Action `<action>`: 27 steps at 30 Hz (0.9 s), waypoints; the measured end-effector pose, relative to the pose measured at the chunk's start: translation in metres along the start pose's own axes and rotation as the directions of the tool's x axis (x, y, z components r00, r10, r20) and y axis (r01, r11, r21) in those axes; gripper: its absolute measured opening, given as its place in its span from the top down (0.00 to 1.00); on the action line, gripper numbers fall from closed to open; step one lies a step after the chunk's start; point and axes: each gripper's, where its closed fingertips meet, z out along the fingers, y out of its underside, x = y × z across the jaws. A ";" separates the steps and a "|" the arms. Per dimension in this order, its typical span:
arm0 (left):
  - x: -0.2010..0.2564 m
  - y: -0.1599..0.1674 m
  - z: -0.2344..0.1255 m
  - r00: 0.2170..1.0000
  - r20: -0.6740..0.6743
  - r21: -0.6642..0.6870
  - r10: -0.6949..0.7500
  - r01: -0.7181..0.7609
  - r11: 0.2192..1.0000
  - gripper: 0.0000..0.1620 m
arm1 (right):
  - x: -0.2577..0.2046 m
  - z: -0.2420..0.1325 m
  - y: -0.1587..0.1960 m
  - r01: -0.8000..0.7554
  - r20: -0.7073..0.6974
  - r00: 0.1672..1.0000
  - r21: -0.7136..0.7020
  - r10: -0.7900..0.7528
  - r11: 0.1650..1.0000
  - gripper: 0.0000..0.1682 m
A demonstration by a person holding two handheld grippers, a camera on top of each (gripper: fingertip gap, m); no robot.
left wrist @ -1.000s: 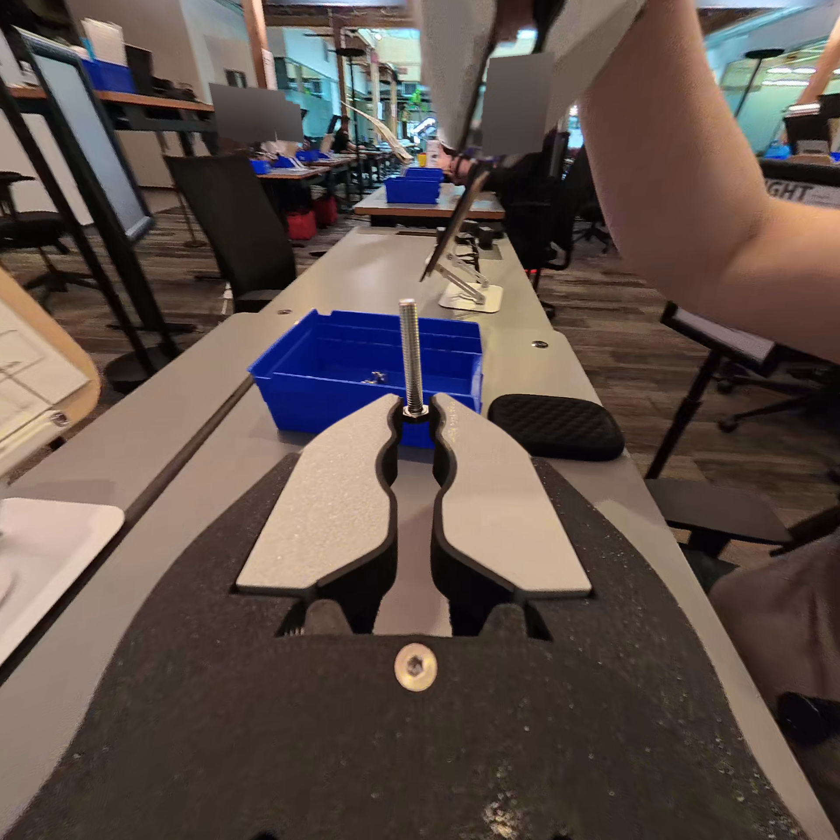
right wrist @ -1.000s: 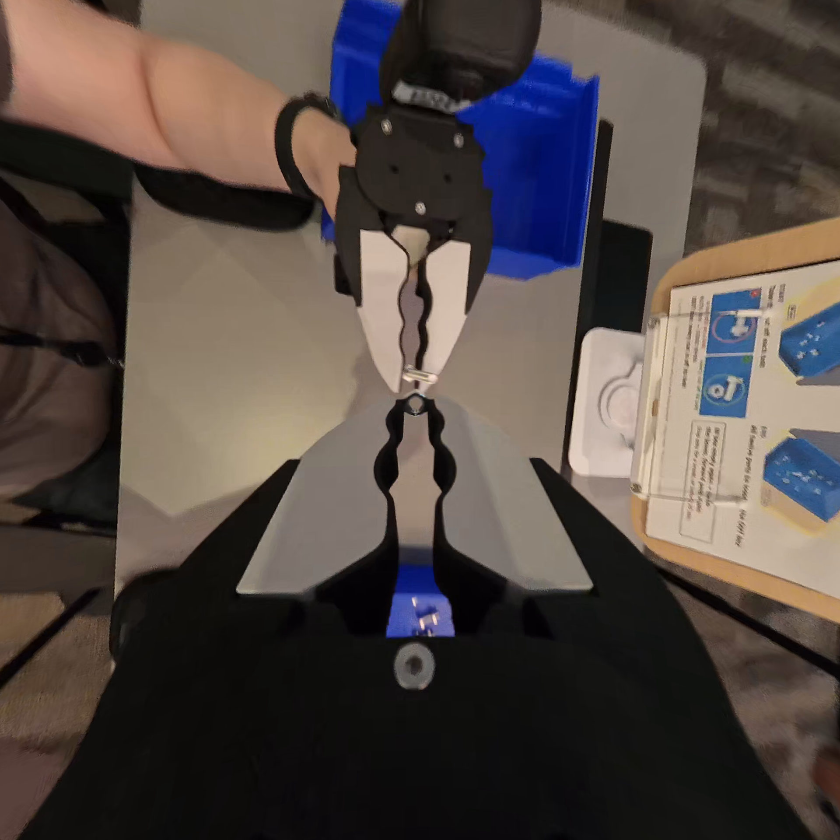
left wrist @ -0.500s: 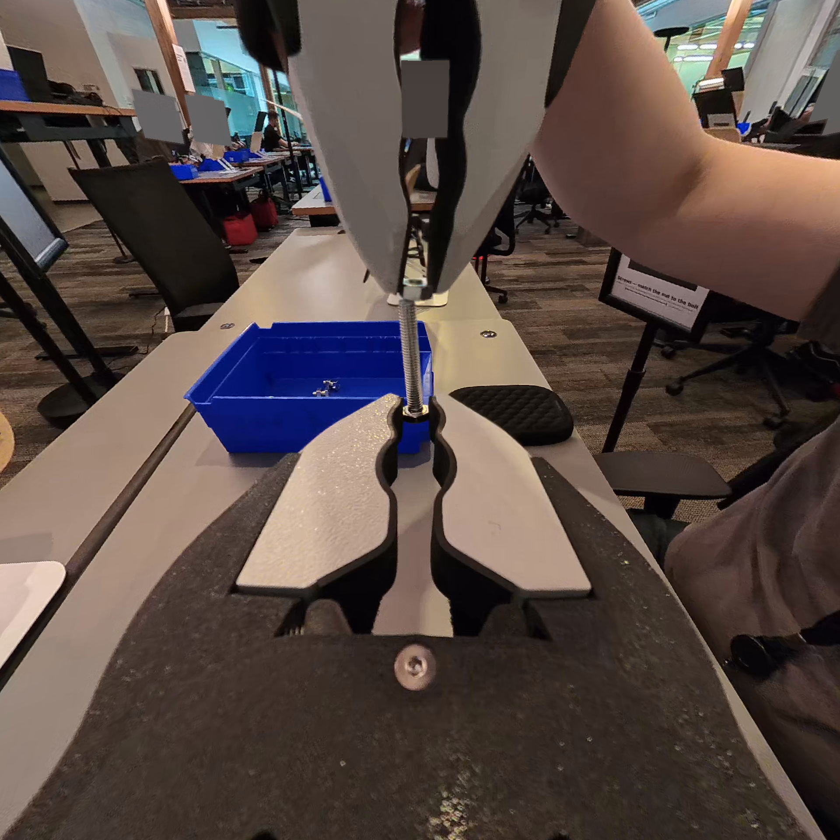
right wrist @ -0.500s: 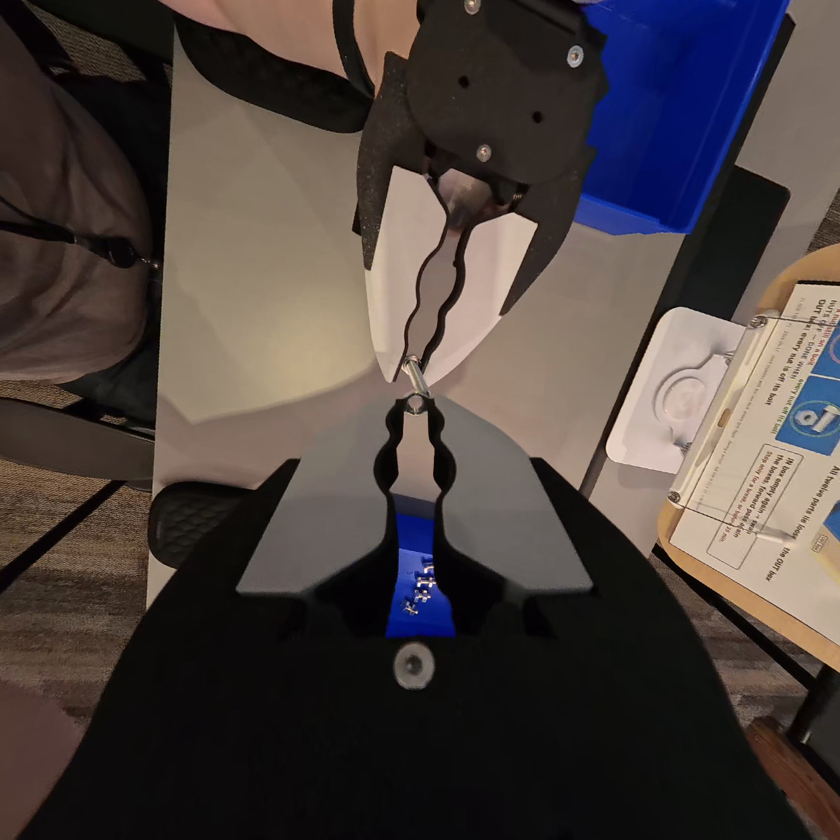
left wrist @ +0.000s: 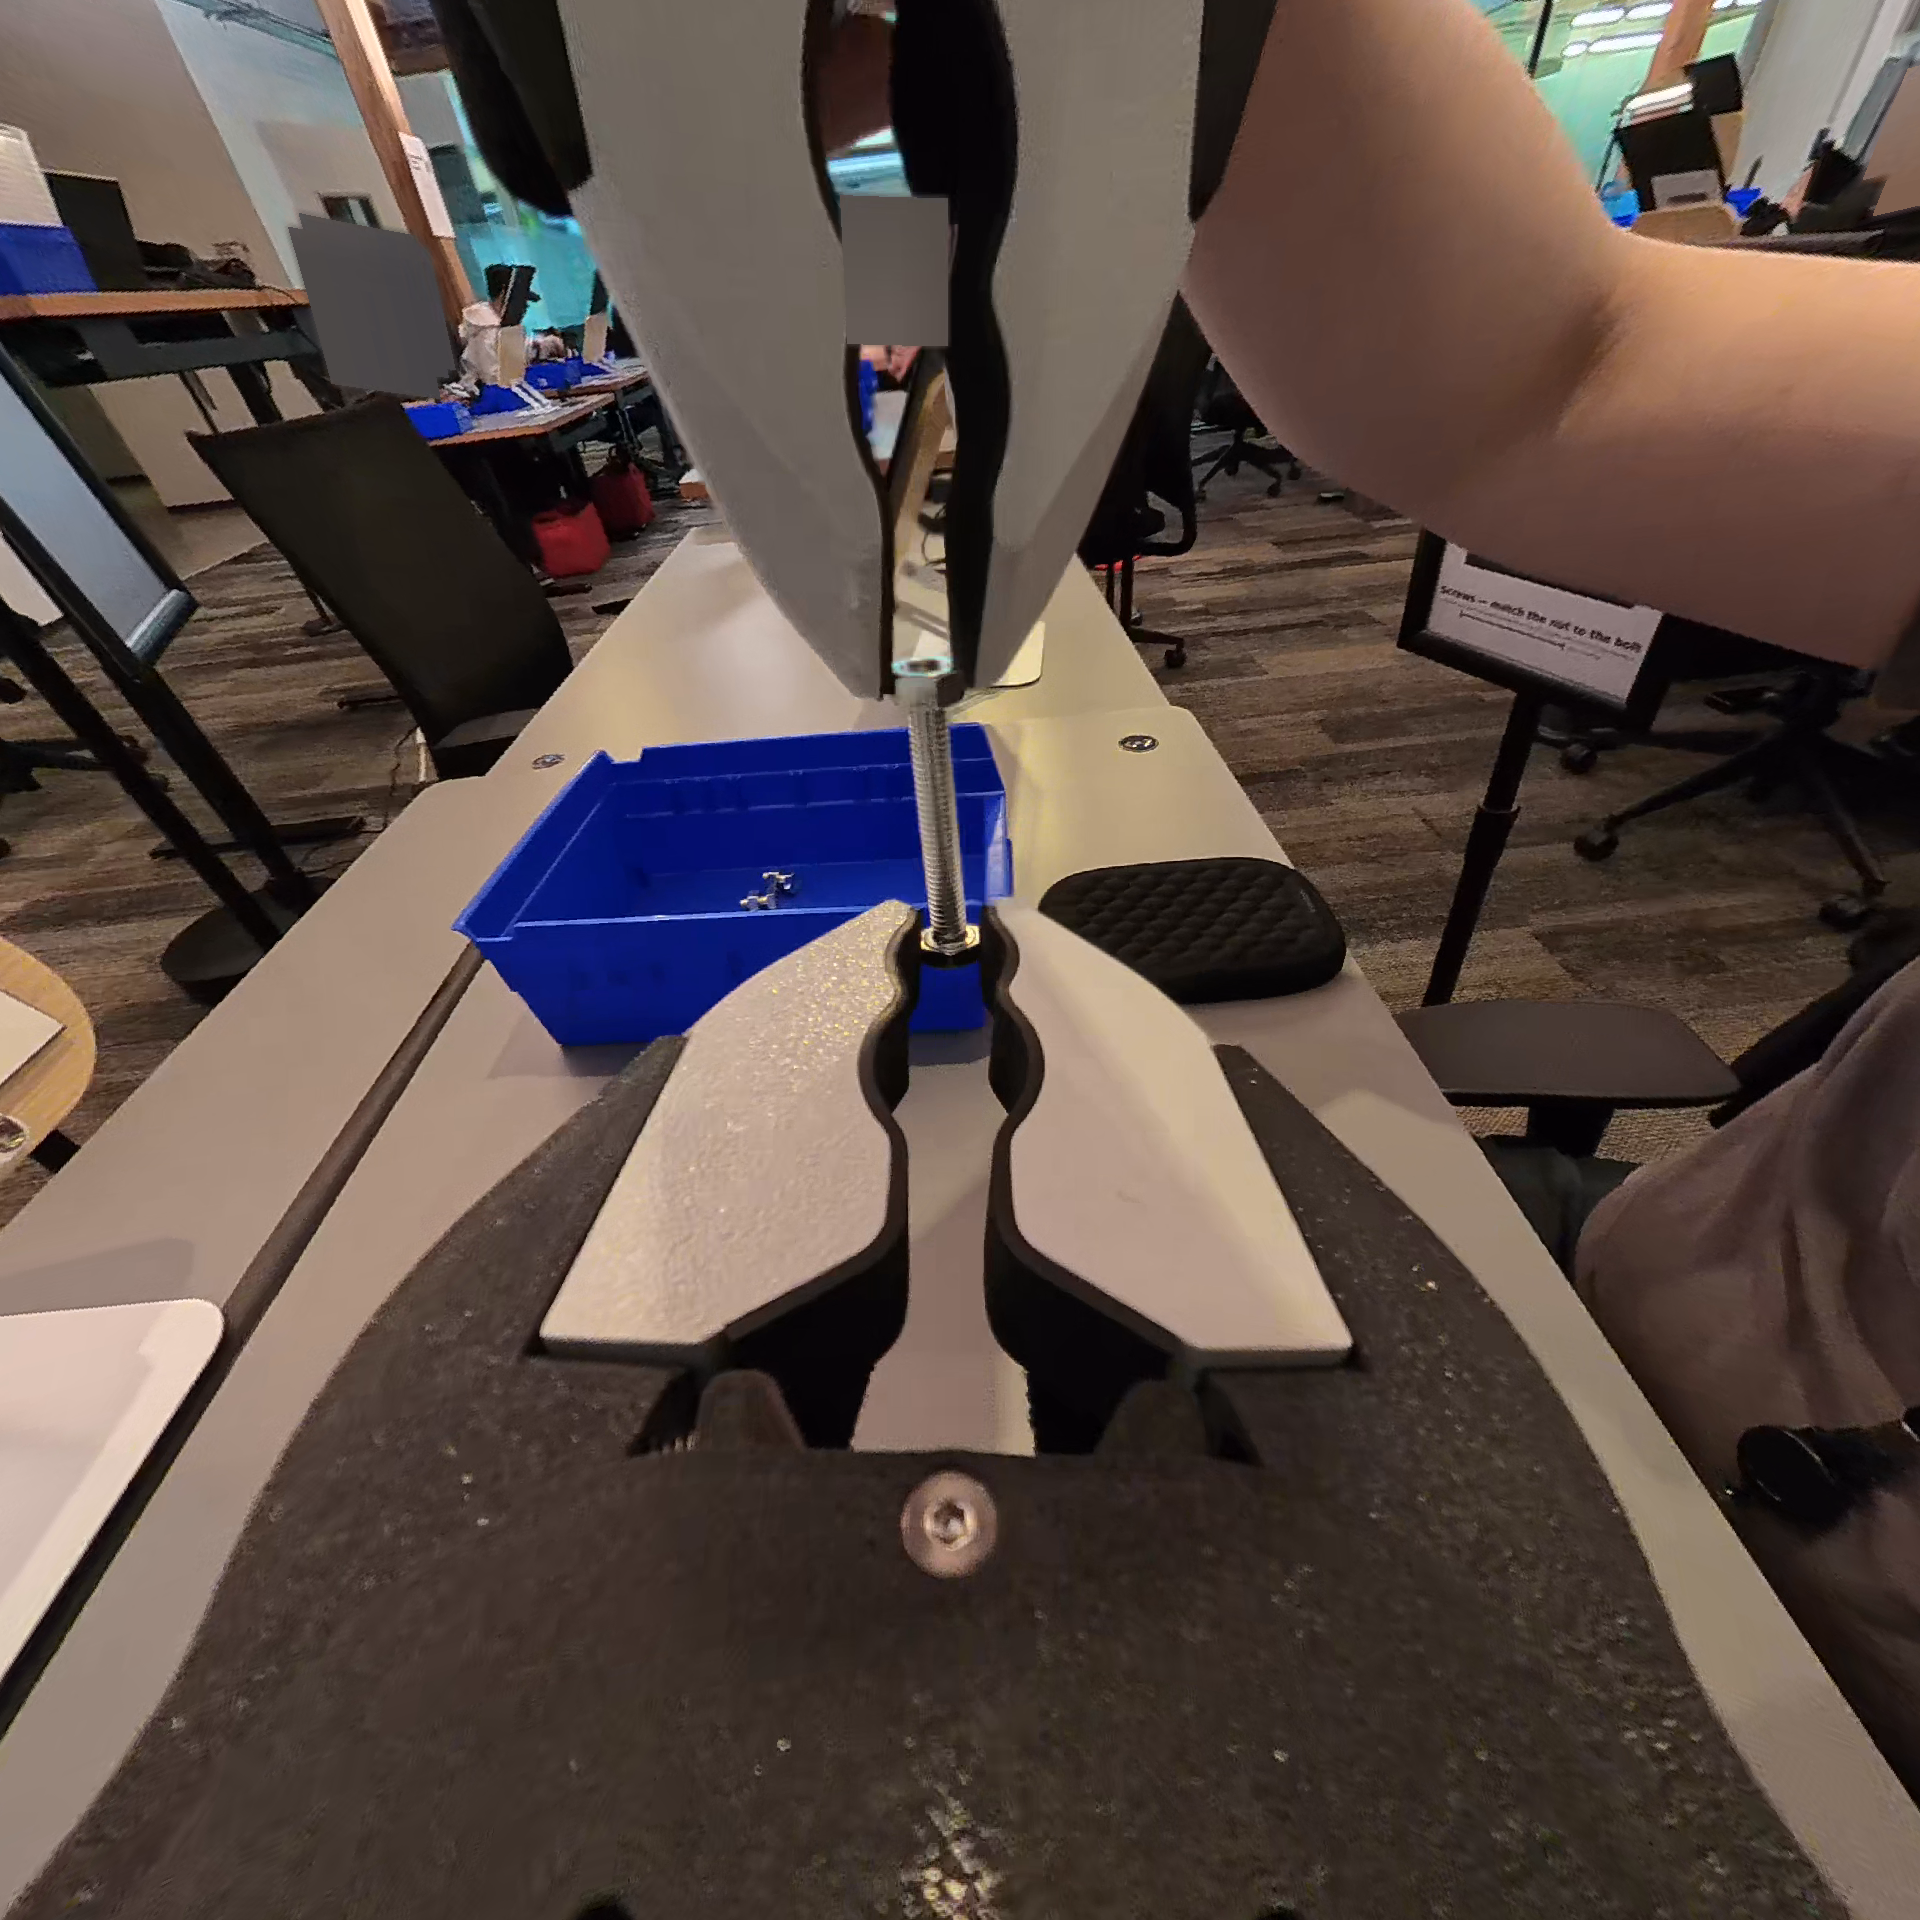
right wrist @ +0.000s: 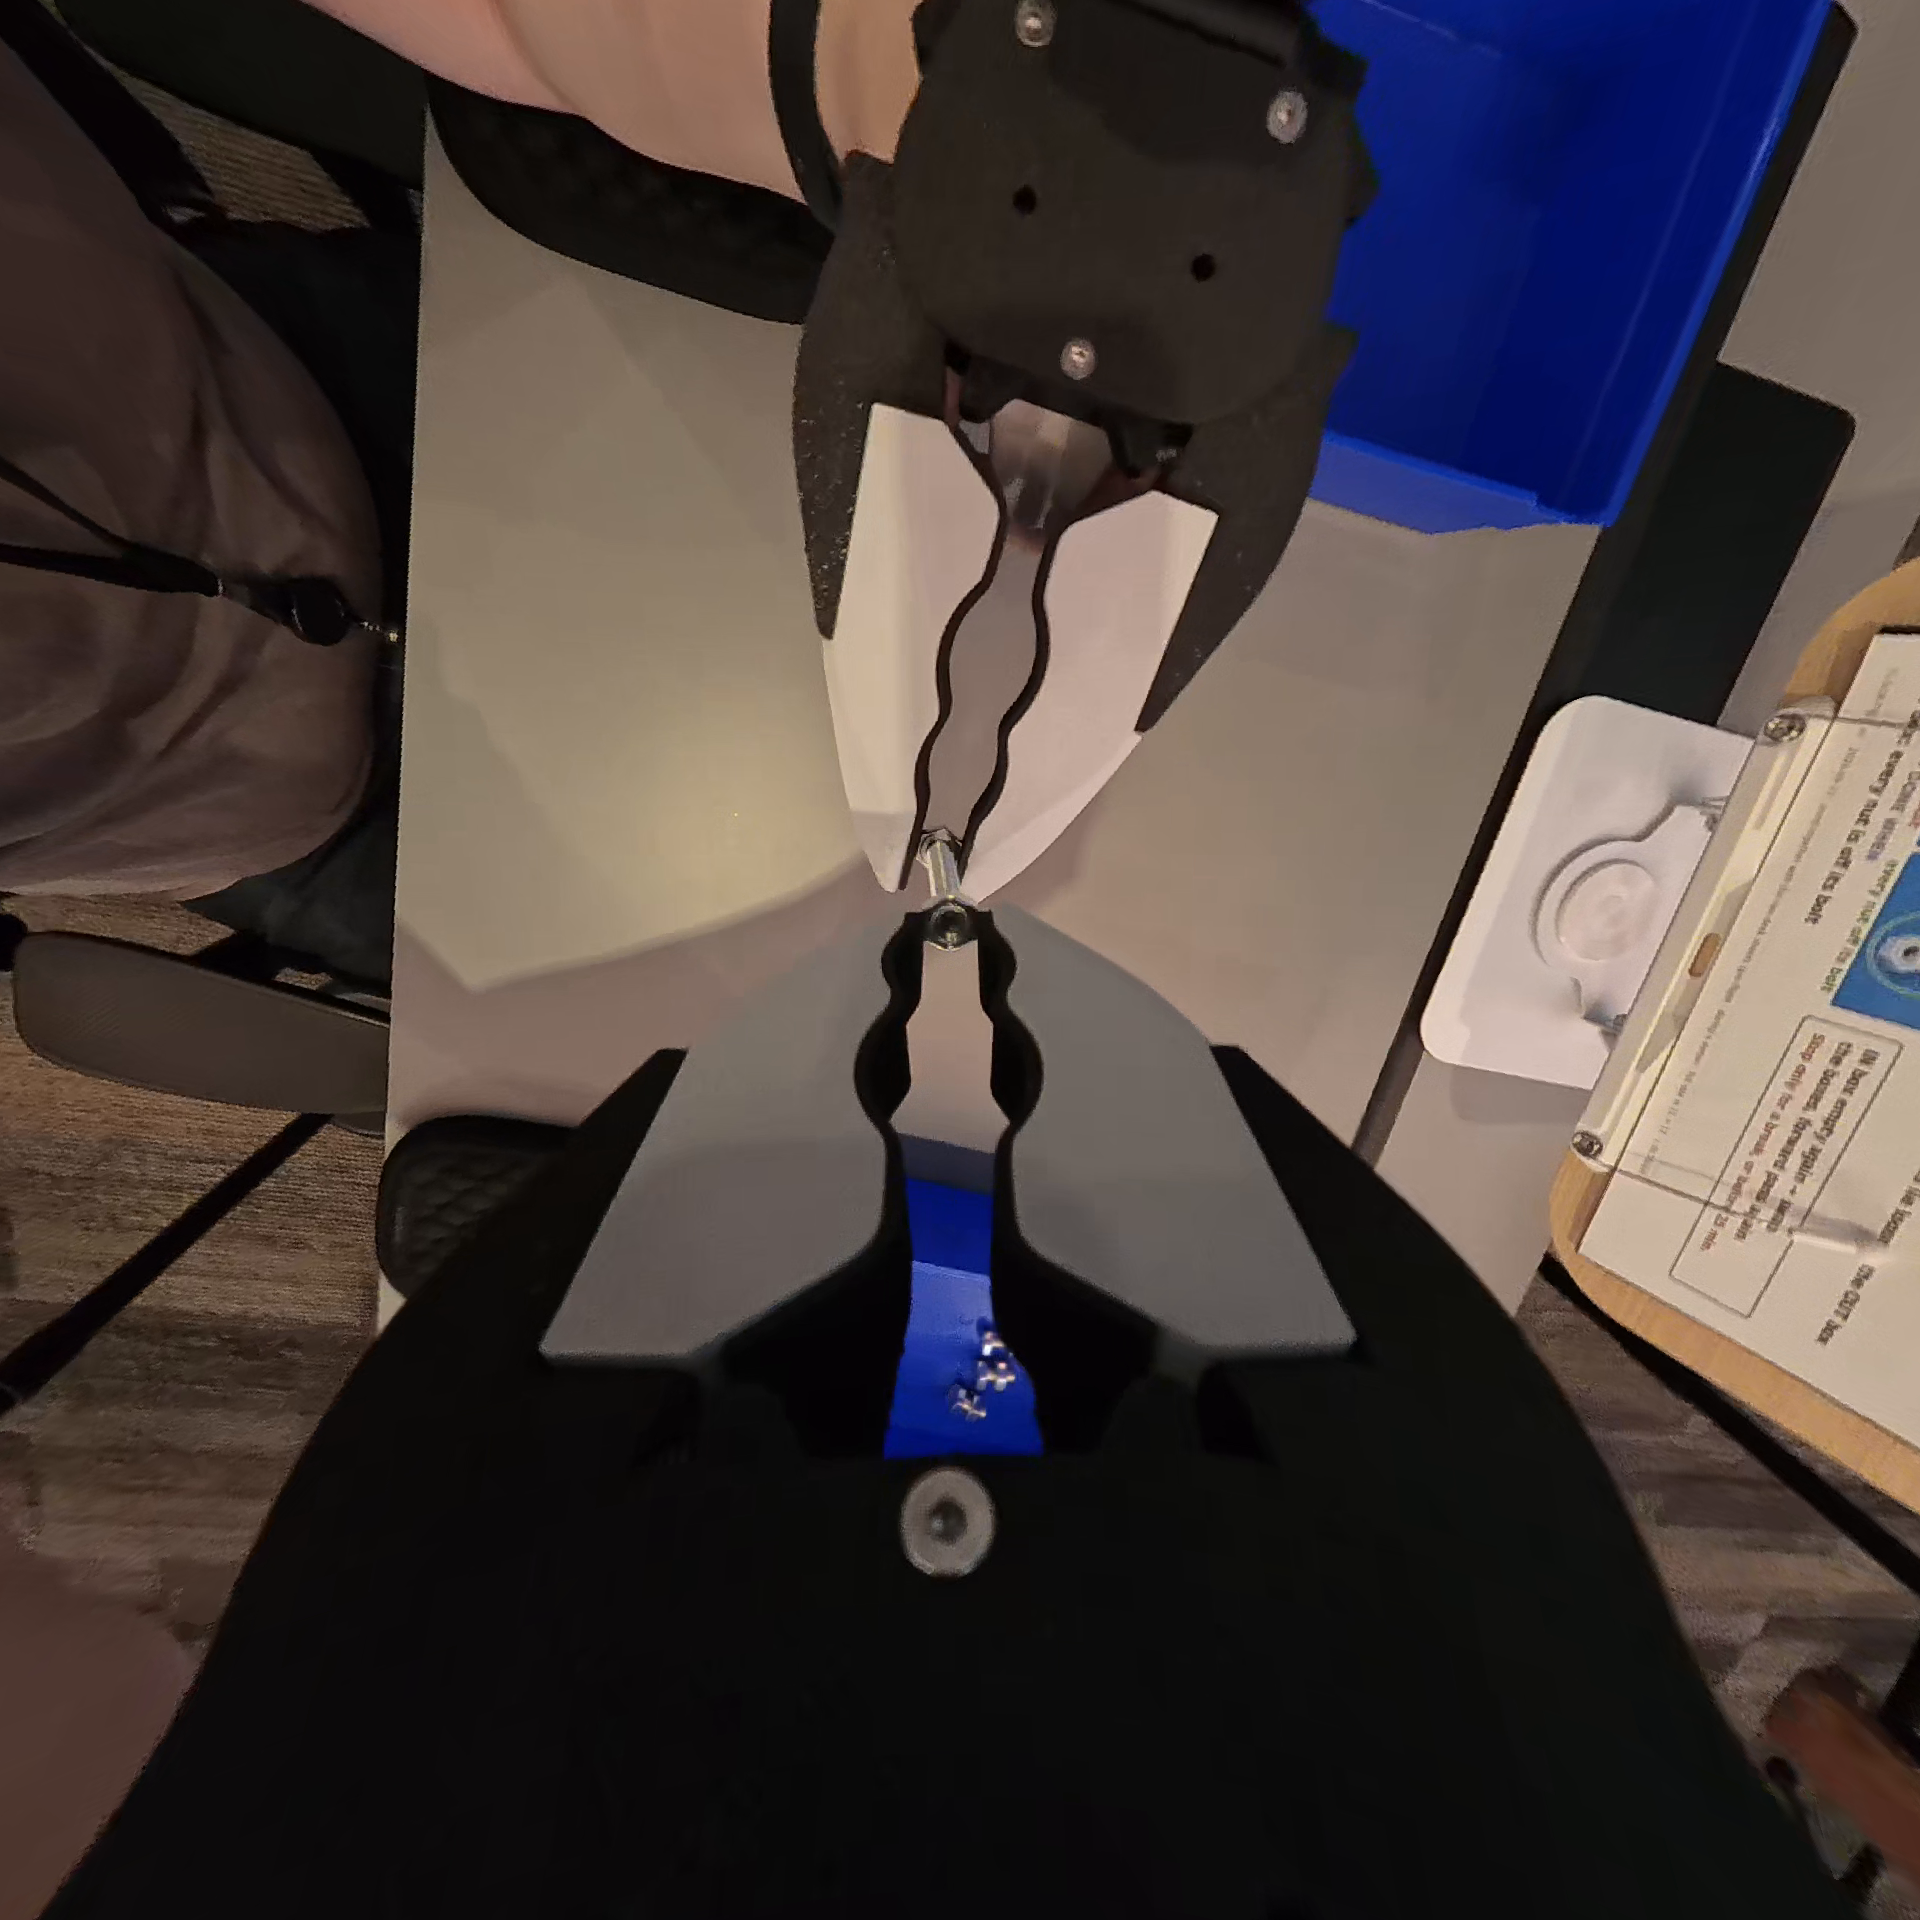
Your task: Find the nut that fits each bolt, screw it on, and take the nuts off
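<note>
Overhead, the right gripper (left wrist: 920, 670) comes down from the top of the left wrist view, its jaws closed narrow on one small silver hex nut (left wrist: 923, 675) that sits at the upper tip of one long threaded steel bolt (left wrist: 940, 821). That bolt stands upright, its head clamped in the narrow jaws of the left gripper (left wrist: 948, 940). In the right wrist view the same pair meets tip to tip above the grey tabletop (right wrist: 623, 520), the bolt (right wrist: 943, 883) bridging the two sets of jaws and the nut (right wrist: 948, 923) seen end-on.

Just beyond the left gripper sits one blue plastic bin (left wrist: 582, 894), with a small cluster of silver hardware (left wrist: 767, 890) on its floor; I cannot count the pieces. A second blue bin (right wrist: 1621, 312) shows at the far right in the right wrist view. One black quilted pad (left wrist: 1195, 925) lies on the tabletop just right of the first bin. One instruction sheet on a wooden board (right wrist: 1766, 1091) stands at the right edge, beside a white moulded tray (right wrist: 1538, 894).
</note>
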 end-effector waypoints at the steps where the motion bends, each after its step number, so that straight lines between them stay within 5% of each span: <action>1: -0.001 0.001 0.000 1.000 0.012 -0.008 0.001 -0.001 1.000 0.94 | 0.002 0.001 0.001 -0.020 -0.007 1.000 -0.006 0.020 1.000 0.93; 16: -0.032 0.003 -0.012 0.953 0.297 -0.117 0.052 -0.018 0.993 0.94 | 0.030 0.003 -0.005 -0.543 -0.056 0.834 0.090 0.549 0.835 0.93; 27: -0.034 0.003 -0.014 0.935 0.343 -0.148 0.087 -0.038 0.988 0.94 | 0.031 0.001 -0.005 -0.680 -0.046 0.730 0.057 0.682 0.731 0.93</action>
